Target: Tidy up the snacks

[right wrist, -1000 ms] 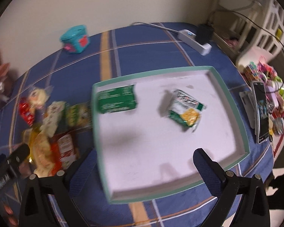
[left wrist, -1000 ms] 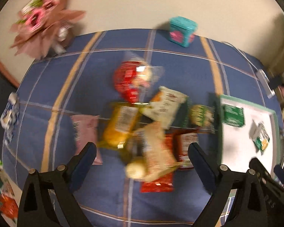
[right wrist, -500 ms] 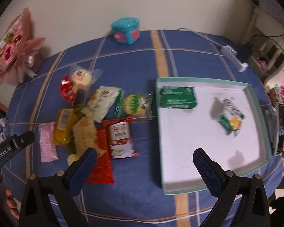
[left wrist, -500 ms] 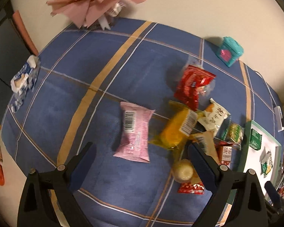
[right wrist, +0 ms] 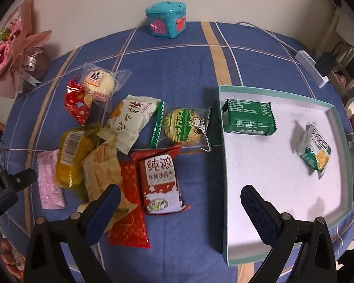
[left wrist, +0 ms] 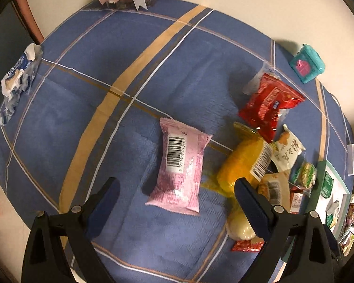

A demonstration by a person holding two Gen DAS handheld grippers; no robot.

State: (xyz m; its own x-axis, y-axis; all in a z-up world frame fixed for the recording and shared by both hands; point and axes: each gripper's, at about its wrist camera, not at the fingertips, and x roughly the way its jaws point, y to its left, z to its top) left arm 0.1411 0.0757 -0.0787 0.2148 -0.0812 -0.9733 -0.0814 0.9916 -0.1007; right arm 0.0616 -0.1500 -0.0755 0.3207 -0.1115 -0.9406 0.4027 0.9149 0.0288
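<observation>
The pink packet [left wrist: 180,172] is being approached by the left hand-held gripper [left wrist: 177,205], jaws apart; it must be clamped next. The right hand-held gripper [right wrist: 177,208] is also held apart, empty.

**Warm indoor light, sharp centre, bent edges**

Both views are evenly lit by warm, yellowish room light from above. Shadows are soft and short: the pink packet [left wrist: 180,169] casts one on its left, the green packet [right wrist: 249,118] a faint one on the white tray [right wrist: 271,212]. Small glints show on the red wrapper [left wrist: 269,105]. Both frames are sharp, with no motion blur. Fisheye distortion bows the tablecloth [left wrist: 101,75] stripes, and the corners fall to black.
</observation>
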